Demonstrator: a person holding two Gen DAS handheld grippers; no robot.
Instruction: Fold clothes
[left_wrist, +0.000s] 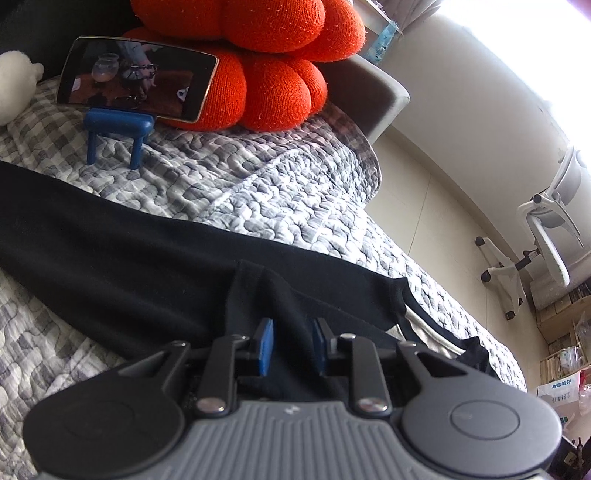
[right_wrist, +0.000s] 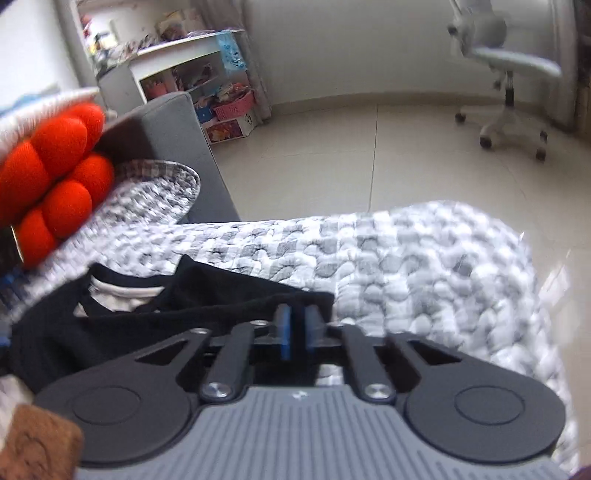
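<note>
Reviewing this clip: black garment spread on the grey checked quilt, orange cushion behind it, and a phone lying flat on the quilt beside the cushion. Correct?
Not quite. The phone is not lying flat: in the left wrist view it stands propped on its long edge in a small blue stand, leaning by the orange cushion. The black garment on the grey checked quilt is as you say.

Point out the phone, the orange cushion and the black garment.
phone (left_wrist: 138, 79), left wrist view, middle of its screen.
orange cushion (left_wrist: 277, 85), left wrist view, a lower lobe.
black garment (left_wrist: 129, 258), left wrist view, flat middle.

pale tiled floor (right_wrist: 332, 155), white office chair (right_wrist: 506, 74), cluttered white shelf (right_wrist: 192, 62), bright daylight on plain wall (left_wrist: 480, 74).
</note>
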